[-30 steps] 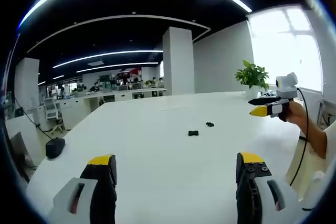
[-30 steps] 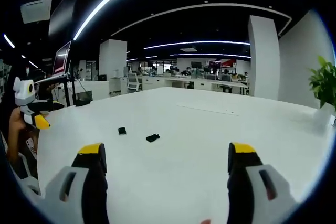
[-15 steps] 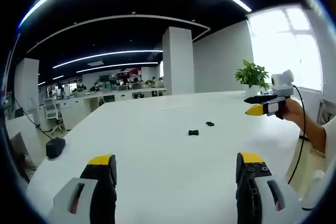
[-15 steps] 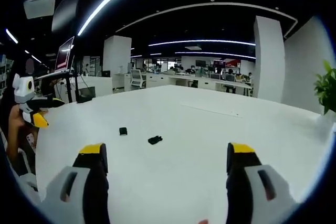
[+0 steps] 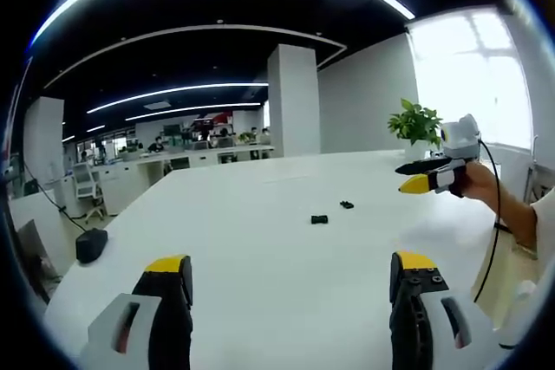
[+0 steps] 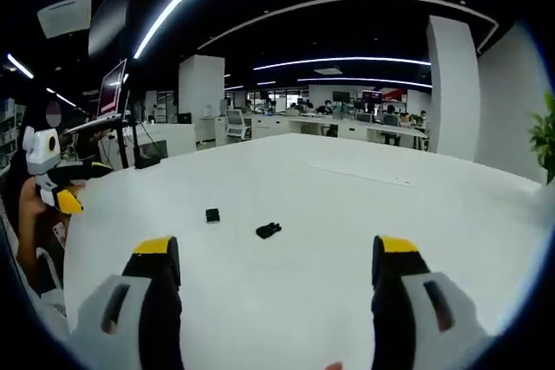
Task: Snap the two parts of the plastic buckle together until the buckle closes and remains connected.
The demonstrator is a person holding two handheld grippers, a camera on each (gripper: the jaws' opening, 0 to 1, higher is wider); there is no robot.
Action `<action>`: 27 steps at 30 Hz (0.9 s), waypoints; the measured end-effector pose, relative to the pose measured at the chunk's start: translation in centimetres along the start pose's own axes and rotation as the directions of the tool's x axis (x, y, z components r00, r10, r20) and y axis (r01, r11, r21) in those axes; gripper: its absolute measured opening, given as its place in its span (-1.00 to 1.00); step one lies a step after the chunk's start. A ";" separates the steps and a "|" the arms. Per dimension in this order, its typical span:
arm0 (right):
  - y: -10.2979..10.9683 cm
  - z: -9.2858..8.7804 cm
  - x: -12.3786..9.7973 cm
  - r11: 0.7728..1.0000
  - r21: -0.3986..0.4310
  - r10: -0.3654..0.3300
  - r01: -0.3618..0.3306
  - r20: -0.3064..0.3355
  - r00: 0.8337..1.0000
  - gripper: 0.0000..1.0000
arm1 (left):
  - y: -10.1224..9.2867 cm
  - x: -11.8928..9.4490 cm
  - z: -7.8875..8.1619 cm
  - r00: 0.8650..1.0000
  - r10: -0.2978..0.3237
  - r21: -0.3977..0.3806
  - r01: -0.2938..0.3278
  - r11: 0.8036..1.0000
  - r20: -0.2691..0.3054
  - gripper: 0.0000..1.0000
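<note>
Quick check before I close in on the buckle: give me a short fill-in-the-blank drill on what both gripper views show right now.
1. The two buckle parts lie on the white table ____ from each other.
2. The left gripper has its jaws ____.
3. The right gripper holds ____.
4. Beyond the table's far right corner in the left gripper view stands a potted ____.

Missing words: apart; open; nothing; plant

White table (image 5: 260,257) underneath. Potted plant (image 5: 416,125) far right; black mouse-like object (image 5: 90,244) left. Monitor (image 6: 111,91) upper left.
</note>
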State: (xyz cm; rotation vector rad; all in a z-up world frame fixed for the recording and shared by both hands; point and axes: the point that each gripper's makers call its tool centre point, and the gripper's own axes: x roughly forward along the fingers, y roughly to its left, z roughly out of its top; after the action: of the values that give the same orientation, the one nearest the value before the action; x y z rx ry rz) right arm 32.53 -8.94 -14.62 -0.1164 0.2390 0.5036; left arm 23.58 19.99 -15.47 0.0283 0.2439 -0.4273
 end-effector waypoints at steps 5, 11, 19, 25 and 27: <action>0.2 -0.2 0.6 1.000 0.004 0.010 -0.010 -0.011 1.000 0.83 | 0.0 0.0 0.0 1.000 -0.001 0.001 0.001 1.000 0.000 0.93; 0.6 -0.4 1.6 0.999 0.001 0.034 -0.034 -0.035 0.999 0.82 | 0.0 0.0 0.1 1.000 0.001 0.002 -0.001 1.000 0.003 0.92; 2.0 -0.6 2.8 0.996 -0.008 0.086 -0.086 -0.065 0.994 0.82 | -0.1 -0.1 0.1 1.000 -0.003 0.003 0.003 1.000 0.003 0.92; 2.4 -0.8 3.5 0.995 0.009 0.100 -0.099 -0.069 0.993 0.82 | -0.1 -0.2 0.0 1.000 0.000 -0.004 0.001 1.000 0.007 0.92; 2.4 -1.0 3.8 0.995 0.010 0.097 -0.096 -0.079 0.992 0.81 | 0.0 -0.2 0.0 1.000 0.002 -0.002 -0.002 1.000 0.005 0.92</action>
State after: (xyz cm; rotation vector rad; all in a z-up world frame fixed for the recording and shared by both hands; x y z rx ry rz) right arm 34.38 -5.30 -16.64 -0.1190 0.3249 0.5952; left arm 23.39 20.07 -15.47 0.0253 0.2398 -0.4252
